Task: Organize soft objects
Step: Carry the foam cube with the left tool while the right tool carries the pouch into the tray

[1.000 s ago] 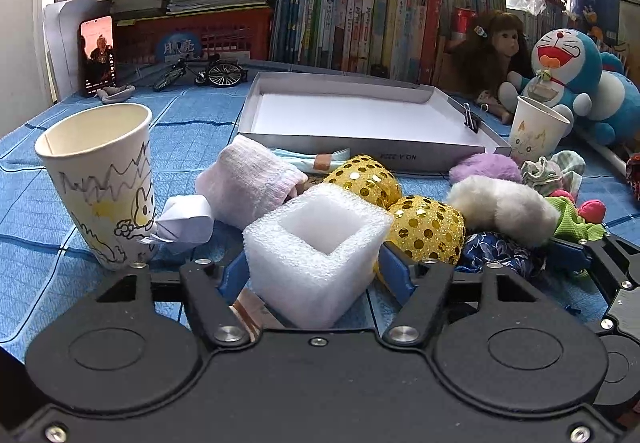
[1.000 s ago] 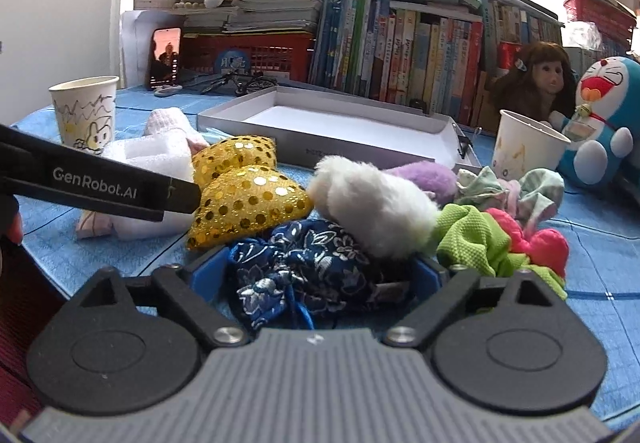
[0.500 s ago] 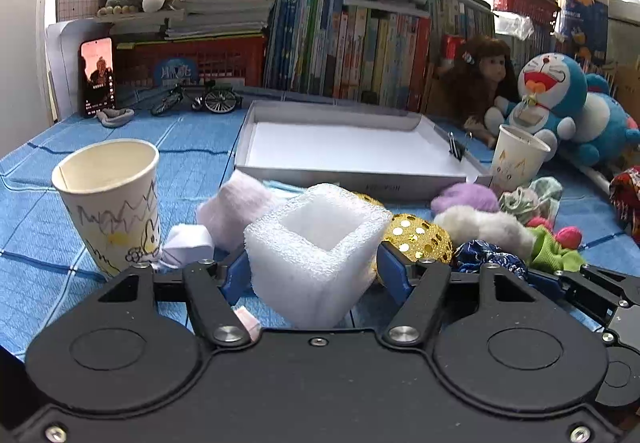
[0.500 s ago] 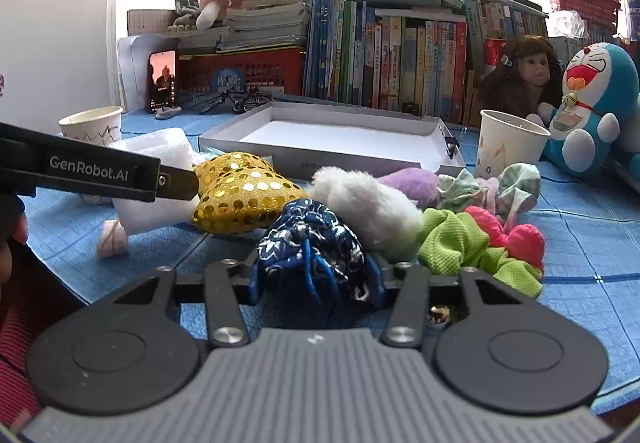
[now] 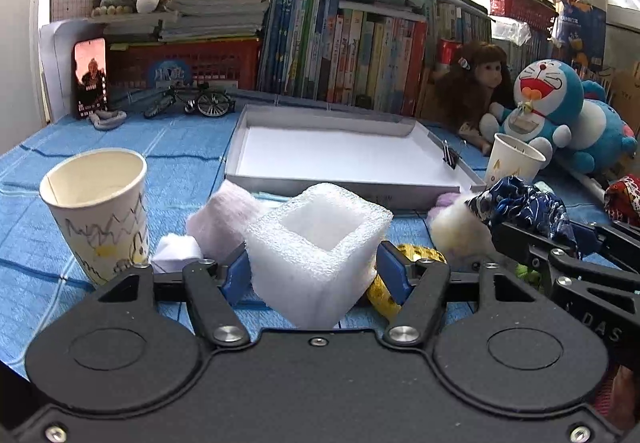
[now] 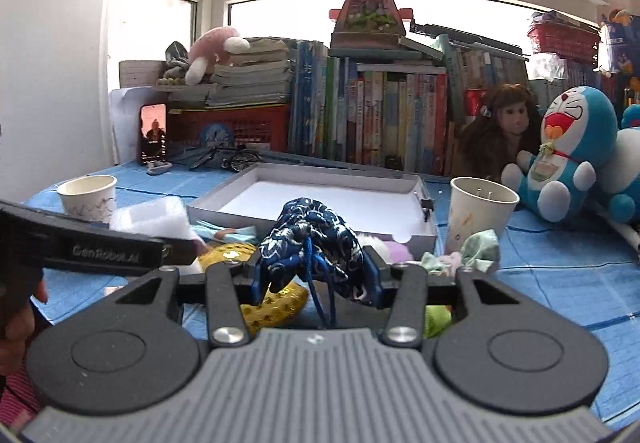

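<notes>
My left gripper (image 5: 314, 275) is shut on a white foam cube (image 5: 316, 243), held just above the blue cloth. My right gripper (image 6: 314, 277) is shut on a dark blue floral drawstring pouch (image 6: 312, 243), lifted off the pile; its cords hang down. The pouch (image 5: 520, 203) also shows at the right of the left wrist view. Under and beside them lie gold sequinned pieces (image 6: 276, 307), a white fluffy ball (image 5: 456, 231), a pink rolled cloth (image 5: 224, 219) and a mint scrunchie (image 6: 476, 249). A shallow grey tray (image 5: 344, 187) with a white floor lies behind the pile.
A drawn-on paper cup (image 5: 100, 211) stands at the left, and another cup (image 6: 480, 211) at the tray's right corner. Books, a red basket, a doll and blue plush toys (image 5: 548, 107) line the back. A phone (image 5: 91, 77) and a toy bicycle stand at the far left.
My right gripper closed on the blue pouch and raised it off the pile. The left gripper kept its hold on the foam cube and tilted slightly upward.
</notes>
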{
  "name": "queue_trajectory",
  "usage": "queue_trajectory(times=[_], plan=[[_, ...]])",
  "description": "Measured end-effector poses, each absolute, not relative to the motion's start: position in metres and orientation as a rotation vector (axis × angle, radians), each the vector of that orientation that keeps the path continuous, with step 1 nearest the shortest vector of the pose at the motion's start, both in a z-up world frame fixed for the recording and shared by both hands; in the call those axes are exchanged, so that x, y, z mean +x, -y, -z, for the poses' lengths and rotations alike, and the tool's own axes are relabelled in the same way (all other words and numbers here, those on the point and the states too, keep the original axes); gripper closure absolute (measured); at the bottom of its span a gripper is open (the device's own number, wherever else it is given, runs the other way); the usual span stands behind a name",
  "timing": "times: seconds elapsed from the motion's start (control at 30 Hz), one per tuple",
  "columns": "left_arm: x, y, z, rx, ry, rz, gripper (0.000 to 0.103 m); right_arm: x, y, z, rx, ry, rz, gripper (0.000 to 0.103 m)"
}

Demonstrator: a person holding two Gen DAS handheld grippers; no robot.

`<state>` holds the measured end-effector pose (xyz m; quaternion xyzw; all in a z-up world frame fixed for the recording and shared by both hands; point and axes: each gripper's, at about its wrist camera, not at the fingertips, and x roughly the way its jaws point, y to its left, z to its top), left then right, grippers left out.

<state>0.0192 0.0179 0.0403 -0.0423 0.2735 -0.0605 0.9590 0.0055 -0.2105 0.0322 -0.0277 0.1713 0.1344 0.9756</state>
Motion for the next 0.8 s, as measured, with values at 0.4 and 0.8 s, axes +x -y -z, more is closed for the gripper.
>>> queue_trajectory(times=[0.4,0.8], plan=[[0.035,-0.017,-0.059,-0.095,-0.535,0.166,0.039,0.017,0.218,-0.050,-0.028,-0.330,-0.266,0.052],[0.088,-0.009,-0.093,-0.126,-0.555,0.200,0.039,0.083,0.247,-0.067,0.201,-0.444,-0.301,0.052]])
